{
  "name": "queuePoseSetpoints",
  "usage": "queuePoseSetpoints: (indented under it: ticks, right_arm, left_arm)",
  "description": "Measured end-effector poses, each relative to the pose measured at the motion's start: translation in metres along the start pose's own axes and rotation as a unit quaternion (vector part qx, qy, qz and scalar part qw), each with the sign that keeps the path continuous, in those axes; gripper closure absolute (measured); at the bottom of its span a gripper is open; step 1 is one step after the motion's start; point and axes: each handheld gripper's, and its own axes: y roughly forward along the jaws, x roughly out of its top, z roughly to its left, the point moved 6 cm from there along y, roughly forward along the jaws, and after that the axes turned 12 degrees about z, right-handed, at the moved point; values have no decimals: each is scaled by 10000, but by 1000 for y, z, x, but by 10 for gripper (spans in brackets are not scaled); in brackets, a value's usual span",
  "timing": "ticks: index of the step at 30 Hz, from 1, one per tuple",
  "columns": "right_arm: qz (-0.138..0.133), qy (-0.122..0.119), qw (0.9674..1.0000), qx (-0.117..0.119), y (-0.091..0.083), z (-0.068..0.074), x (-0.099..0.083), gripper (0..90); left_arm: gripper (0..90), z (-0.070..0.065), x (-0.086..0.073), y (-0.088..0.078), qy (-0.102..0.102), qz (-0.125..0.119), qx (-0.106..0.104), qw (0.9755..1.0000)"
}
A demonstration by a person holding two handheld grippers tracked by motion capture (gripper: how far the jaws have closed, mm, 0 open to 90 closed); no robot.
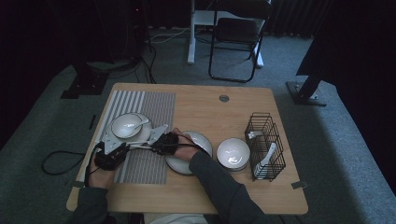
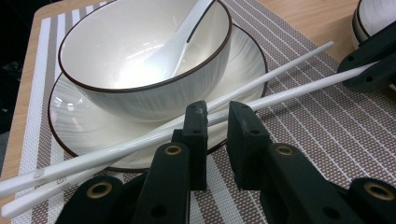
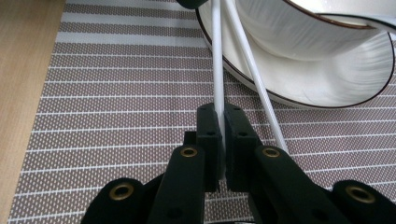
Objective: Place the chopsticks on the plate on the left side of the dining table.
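The table (image 1: 201,105) carries a striped placemat (image 1: 156,112); at its upper left a bowl (image 2: 140,56) sits on a plate (image 2: 74,121), a place setting. The right hand-held gripper (image 3: 222,123) is clenched on one chopstick (image 3: 216,60) to lay it beside the plate; the left hand-held gripper (image 2: 217,119) stands slightly parted around the pair, steadying them.

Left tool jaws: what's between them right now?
In the left gripper view, the left tool has the white chopsticks crossing its jaw gap at the plate rim. One jaw touches a stick; a small gap remains beside the other.
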Motion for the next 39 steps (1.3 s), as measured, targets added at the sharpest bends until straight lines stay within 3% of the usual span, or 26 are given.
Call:
queuePoseSetpoints:
  ticks: [4, 16, 39]
  right_arm:
    - [-10, -38, 10000, 15, -1, 1, 1, 864]
    - [136, -19, 9998, -122, 4, -4, 0, 860]
    - [205, 317, 9969, -688, 4, -15, 1, 768]
  left_arm:
    - [780, -1, 1, -2, 45, -7, 25, 10000]
    - [779, -2, 1, 11, 81, 165, 13, 9998]
    - [783, -1, 3, 18, 15, 185, -26, 9998]
